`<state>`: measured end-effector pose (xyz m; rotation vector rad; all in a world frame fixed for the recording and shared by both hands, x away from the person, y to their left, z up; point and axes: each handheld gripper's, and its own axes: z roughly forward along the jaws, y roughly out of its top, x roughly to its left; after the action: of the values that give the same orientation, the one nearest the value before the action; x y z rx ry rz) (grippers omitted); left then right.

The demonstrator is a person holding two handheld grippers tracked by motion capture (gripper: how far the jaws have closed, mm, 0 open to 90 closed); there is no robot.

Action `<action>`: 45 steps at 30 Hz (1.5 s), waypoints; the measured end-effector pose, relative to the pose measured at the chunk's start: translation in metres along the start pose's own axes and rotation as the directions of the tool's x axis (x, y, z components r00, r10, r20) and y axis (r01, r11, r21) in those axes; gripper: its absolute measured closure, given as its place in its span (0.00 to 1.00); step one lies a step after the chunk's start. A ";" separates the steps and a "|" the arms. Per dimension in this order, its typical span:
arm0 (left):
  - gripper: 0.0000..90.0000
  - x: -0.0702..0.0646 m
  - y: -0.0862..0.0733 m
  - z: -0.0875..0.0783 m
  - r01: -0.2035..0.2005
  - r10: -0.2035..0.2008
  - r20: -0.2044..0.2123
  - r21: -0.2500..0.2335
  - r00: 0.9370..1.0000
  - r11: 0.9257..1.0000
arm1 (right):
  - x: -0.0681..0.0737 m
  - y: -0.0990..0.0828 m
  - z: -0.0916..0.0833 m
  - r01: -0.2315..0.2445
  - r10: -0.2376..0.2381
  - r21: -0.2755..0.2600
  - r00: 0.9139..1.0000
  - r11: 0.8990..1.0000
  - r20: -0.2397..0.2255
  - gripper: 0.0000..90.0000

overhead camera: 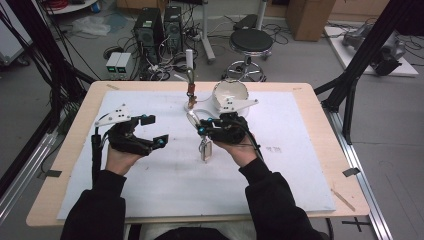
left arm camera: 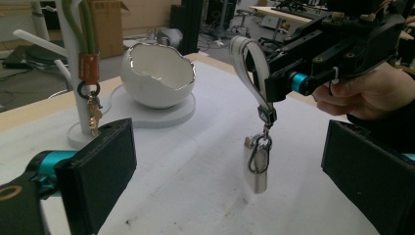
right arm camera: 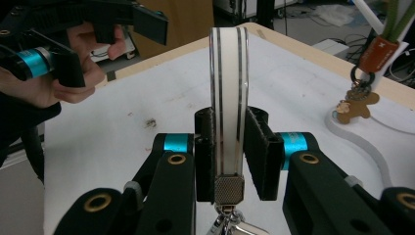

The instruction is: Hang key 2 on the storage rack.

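The strap [right arm camera: 228, 98], a white loop with dark edge stripes, stands upright between the jaws of the right gripper [right arm camera: 229, 147], which pinch it just above its metal end cap. Below the cap a carabiner [left arm camera: 258, 154] hangs from the strap and carries a silver tag [left arm camera: 255, 171]; in the left gripper view the tag's lower end is at or just above the white mat [overhead camera: 165, 185] on the counter [overhead camera: 80, 125], and contact cannot be confirmed. In the high view the right gripper [overhead camera: 207, 129] holds this keychain near the middle of the mat, in front of the stand [overhead camera: 190, 75]. The left gripper [overhead camera: 152, 131] is well apart to the left, jaws spread and holding nothing, aimed toward the hanging tag. The stand already carries one keychain with a brown tab and a gingerbread charm [right arm camera: 356, 105]. The eggshell bowl [left arm camera: 156, 73] beside the stand appears to hold nothing. Judgement: pickup is complete; transfer remains, probably hanging the strap on a stand branch or placing the keychain in the bowl, and neither step has started.
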<state>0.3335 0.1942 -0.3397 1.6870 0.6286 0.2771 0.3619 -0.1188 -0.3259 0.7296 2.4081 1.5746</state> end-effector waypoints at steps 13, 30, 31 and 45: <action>0.13 0.003 0.008 0.009 0.022 -0.021 0.066 -0.024 0.998 0.999 | 0.015 0.011 0.020 0.023 -0.023 0.000 0.998 1.000 -0.063 0.84; 0.40 0.011 0.007 0.020 0.103 -0.086 0.184 -0.087 0.979 0.991 | 0.026 0.015 0.032 0.043 -0.042 0.008 0.994 0.999 -0.105 0.84; 0.41 0.011 0.007 0.021 0.104 -0.087 0.188 -0.085 0.978 0.991 | 0.025 0.015 0.032 0.042 -0.042 0.005 0.993 0.999 -0.107 0.84; 0.70 0.009 0.009 0.026 0.095 -0.081 0.167 -0.078 0.983 0.992 | 0.027 0.015 0.031 0.044 -0.044 0.003 0.992 0.999 -0.118 0.84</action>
<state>0.3565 0.1765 -0.3383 1.5773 0.5593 0.0998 0.3556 -0.0760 -0.3224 0.5957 2.4936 1.6383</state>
